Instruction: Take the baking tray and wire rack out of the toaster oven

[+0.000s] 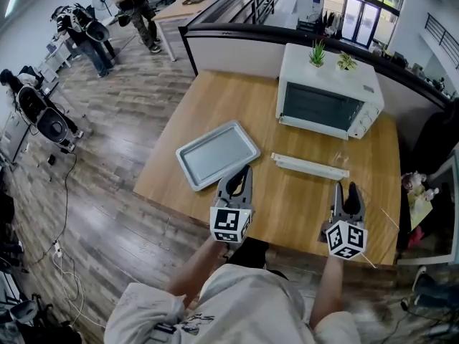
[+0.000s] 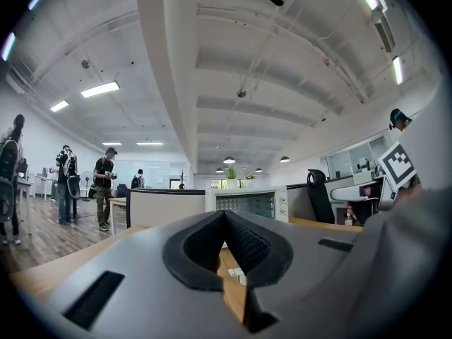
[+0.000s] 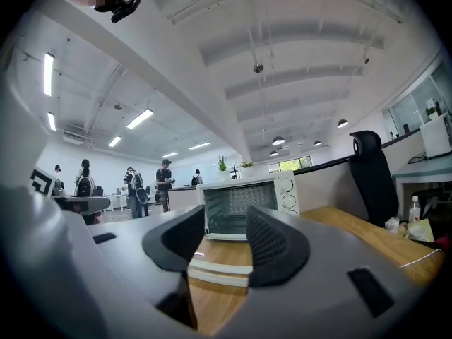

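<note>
A flat grey metal baking tray (image 1: 215, 154) lies bare on the light wooden table (image 1: 215, 99) at the centre left of the head view, well apart from the white toaster oven (image 1: 326, 92) at the upper right, whose glass door appears shut beneath two small potted green plants (image 1: 317, 52). A long, narrow white piece (image 1: 310, 165) lies crosswise just in front of the oven; whether it is the wire rack cannot be told from here. With the tray already out and set aside, the job looks largely done, and both tools hang back near the table's near edge, pointing level toward the oven, apparently clear of the work. The left gripper (image 1: 240, 172), low and centre in the frame just beside the tray's near corner, has its black ribbed pads (image 2: 244, 242) meeting at the tips, with nothing caught between them. The right gripper (image 1: 346, 188), at the lower right, holds its jaws partly apart, framing the oven and the white piece beyond, gripping and touching nothing.
</note>
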The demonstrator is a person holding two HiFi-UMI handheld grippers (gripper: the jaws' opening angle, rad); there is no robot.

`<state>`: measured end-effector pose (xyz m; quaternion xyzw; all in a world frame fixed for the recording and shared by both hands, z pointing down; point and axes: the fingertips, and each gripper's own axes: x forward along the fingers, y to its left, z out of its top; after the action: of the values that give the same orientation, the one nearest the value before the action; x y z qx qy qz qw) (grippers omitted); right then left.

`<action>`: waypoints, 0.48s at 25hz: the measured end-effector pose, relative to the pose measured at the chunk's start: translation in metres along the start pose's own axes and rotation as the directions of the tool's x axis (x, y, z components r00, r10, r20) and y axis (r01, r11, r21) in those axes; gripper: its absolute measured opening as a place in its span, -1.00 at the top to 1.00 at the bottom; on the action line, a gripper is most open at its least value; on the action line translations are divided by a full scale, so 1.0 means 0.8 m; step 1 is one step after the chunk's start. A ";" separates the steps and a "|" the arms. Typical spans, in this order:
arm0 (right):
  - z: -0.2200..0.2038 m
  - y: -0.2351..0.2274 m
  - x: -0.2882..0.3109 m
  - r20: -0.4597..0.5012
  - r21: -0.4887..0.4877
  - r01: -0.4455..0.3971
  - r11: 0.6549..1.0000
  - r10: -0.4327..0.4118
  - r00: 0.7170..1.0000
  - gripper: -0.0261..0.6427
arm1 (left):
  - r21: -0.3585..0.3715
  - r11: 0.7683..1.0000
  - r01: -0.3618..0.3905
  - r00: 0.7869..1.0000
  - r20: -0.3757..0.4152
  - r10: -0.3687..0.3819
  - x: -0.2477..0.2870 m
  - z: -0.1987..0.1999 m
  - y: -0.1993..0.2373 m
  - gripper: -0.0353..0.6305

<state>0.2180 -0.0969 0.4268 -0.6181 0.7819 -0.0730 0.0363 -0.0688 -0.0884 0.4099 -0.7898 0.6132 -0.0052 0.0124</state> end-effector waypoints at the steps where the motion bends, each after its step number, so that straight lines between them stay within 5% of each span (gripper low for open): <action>1: 0.001 -0.001 -0.001 0.008 0.001 0.008 1.000 -0.009 1.000 0.41 | 0.000 1.000 0.000 1.000 0.000 0.000 0.000 0.000 0.000 0.85; 3: 0.002 -0.003 -0.006 0.028 0.011 0.025 1.000 -0.025 0.999 0.83 | -0.001 1.000 0.003 1.000 0.002 -0.003 0.000 0.000 -0.001 0.85; 12: 0.004 -0.003 -0.013 0.029 0.013 0.033 0.999 -0.033 0.999 0.86 | -0.009 1.000 0.008 1.000 -0.003 -0.008 -0.005 -0.002 -0.003 0.85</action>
<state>0.2228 -0.0879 0.4235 -0.6316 0.7705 -0.0697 0.0505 -0.0672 -0.0842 0.4116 -0.7924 0.6099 -0.0037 0.0079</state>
